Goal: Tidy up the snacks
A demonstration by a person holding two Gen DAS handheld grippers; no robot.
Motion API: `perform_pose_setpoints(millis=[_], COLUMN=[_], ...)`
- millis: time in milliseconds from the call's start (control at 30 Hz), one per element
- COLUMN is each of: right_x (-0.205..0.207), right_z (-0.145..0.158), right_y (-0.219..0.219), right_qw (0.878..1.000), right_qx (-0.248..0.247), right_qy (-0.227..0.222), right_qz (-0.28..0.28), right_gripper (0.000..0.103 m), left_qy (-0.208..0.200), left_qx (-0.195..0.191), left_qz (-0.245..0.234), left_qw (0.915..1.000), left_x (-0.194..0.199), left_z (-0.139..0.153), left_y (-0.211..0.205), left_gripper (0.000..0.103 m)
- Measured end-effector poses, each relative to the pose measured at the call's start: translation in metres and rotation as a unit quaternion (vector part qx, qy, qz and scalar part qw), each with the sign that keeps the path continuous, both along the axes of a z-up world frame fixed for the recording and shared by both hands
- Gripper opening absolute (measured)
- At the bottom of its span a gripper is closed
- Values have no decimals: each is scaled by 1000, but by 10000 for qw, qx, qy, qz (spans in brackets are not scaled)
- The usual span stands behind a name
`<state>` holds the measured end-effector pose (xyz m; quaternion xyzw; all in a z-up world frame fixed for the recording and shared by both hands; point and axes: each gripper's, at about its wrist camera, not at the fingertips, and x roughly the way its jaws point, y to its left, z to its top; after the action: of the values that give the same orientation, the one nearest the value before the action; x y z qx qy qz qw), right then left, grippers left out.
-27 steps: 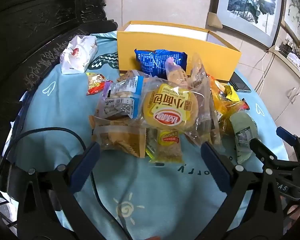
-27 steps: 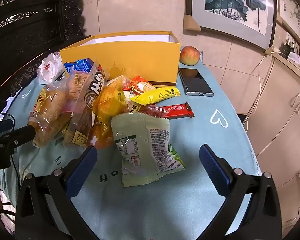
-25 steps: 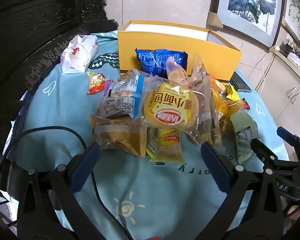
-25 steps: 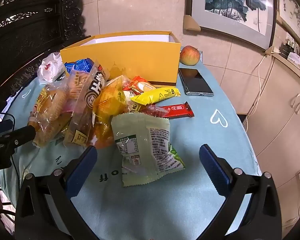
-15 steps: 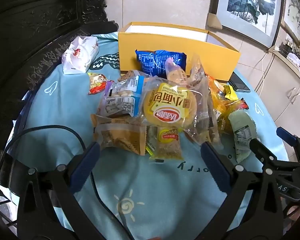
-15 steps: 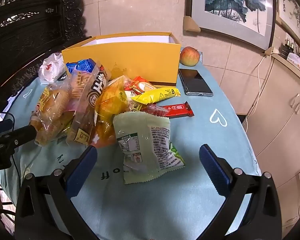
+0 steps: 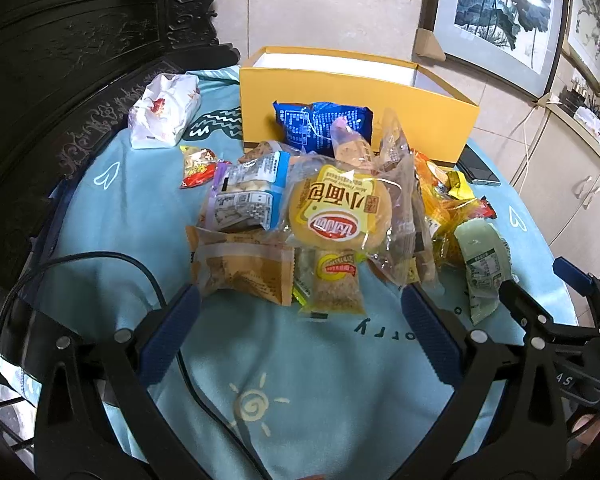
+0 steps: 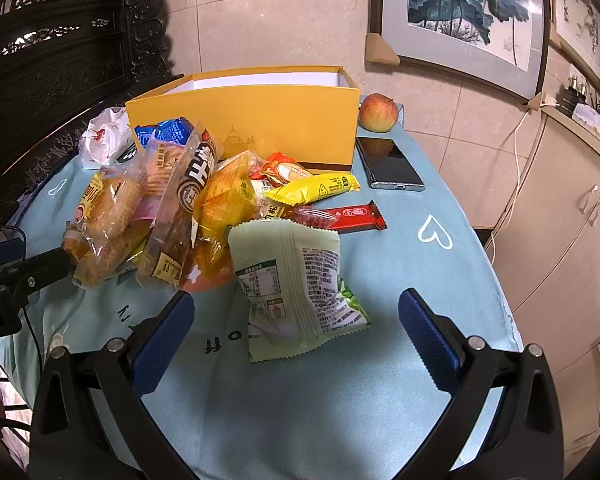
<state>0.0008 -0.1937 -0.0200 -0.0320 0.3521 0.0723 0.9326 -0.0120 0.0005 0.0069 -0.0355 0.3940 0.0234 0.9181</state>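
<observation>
Pre-grasp — my left gripper (image 7: 300,312) and right gripper (image 8: 296,312) both gape empty. Pale green foil snack packet (image 8: 296,284) lies between right fingers; open yellow cardboard box (image 8: 260,116) at twelve o'clock — next: close, lift.

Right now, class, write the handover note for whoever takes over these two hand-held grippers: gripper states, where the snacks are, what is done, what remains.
Left hand-held gripper: open, empty, facing the snack pile.
Right hand-held gripper: open, empty, the green packet lying between its fingers.
Yellow box: open behind the pile; no snacks visible inside.
Done: nothing packed yet.
Left: move every packet into the box. Apple and phone lie beside it.
</observation>
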Motion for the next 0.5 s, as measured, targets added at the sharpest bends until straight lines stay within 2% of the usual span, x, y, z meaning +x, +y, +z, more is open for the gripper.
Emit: perform_pose_setpoints(millis=[500], right_x=[4], right_z=[-3], right_y=[-1], right_qw=[10000], right_qx=[39], right_qy=[12], right_qz=[-24], right_gripper=[102], left_qy=[32], left_qx=[26], left_qz=[-4], left_qw=[10000], left_x=[1], left_z=[-3], left_y=[-1], left_gripper=[101])
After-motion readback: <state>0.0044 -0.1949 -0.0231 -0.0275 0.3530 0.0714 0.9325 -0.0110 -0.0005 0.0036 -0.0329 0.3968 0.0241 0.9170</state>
